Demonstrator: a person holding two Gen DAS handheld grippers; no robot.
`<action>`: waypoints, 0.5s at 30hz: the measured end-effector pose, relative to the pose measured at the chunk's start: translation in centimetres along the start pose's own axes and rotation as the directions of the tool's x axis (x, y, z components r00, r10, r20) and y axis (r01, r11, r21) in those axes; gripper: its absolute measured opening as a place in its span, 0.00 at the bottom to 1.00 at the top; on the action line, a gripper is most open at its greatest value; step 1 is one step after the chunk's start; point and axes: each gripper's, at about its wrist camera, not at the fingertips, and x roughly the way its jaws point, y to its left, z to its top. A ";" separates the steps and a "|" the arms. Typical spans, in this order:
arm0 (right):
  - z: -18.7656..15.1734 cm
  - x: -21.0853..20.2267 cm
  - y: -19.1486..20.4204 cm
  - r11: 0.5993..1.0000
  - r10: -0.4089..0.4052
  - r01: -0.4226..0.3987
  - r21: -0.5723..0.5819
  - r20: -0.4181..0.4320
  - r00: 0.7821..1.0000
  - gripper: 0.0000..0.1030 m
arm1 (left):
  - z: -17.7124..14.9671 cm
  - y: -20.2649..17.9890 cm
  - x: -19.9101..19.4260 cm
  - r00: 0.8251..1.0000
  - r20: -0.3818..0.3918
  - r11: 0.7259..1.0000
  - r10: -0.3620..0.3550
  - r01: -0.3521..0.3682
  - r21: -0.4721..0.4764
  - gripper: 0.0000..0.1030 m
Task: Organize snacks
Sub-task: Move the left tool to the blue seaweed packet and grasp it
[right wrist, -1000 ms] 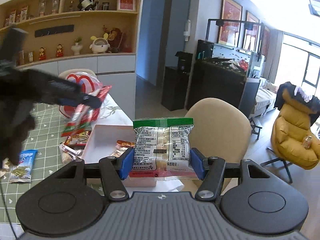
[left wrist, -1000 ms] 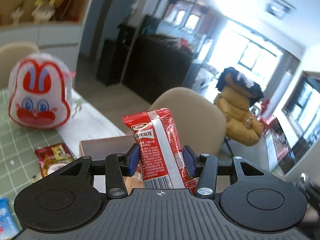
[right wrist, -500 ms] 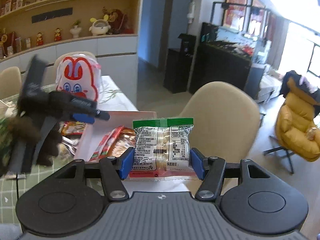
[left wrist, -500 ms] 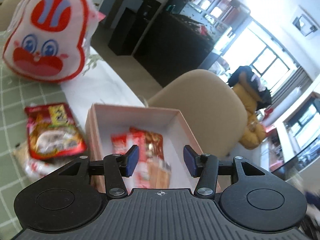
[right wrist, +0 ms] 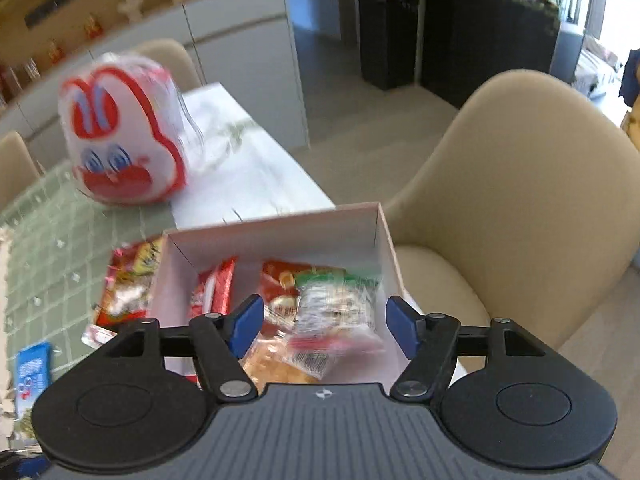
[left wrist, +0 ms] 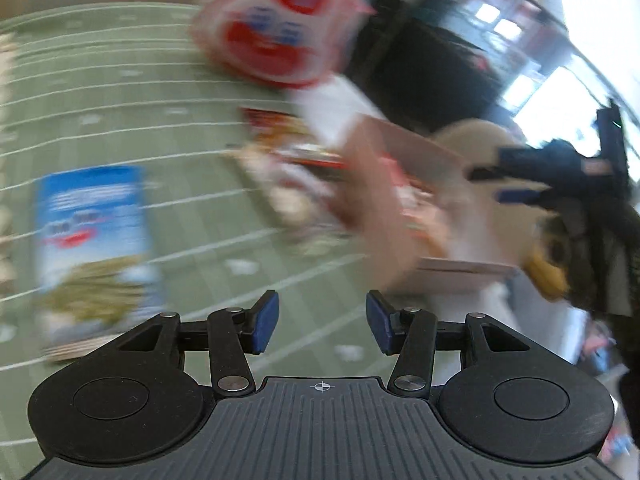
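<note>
A white cardboard box (right wrist: 280, 236) sits on the table and holds several snack packs, among them a red stick pack (right wrist: 218, 288) and a green-topped clear pack (right wrist: 336, 308). My right gripper (right wrist: 322, 326) is open and empty just above the box. My left gripper (left wrist: 322, 326) is open and empty above the green checked mat (left wrist: 120, 120); this view is blurred. A blue snack pack (left wrist: 90, 236) lies on the mat to its left. The box (left wrist: 384, 184) and the right gripper (left wrist: 560, 184) show at the right of the left wrist view.
A white and red rabbit-face bag (right wrist: 120, 136) stands on the table behind the box. A red snack pack (right wrist: 128, 284) lies left of the box, and the blue pack (right wrist: 32, 368) further left. A beige chair (right wrist: 512, 192) stands by the table's right edge.
The right gripper has opened and dropped the green-topped pack into the box. The left gripper, which let go of the red stick pack earlier, has swung left over the mat.
</note>
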 end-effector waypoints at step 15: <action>-2.6 -0.6 16.2 0.880 0.349 -0.358 -0.310 -0.087 0.933 0.70 | -0.5 9.6 -4.6 0.954 0.109 0.931 0.278 -0.239 -0.276 0.50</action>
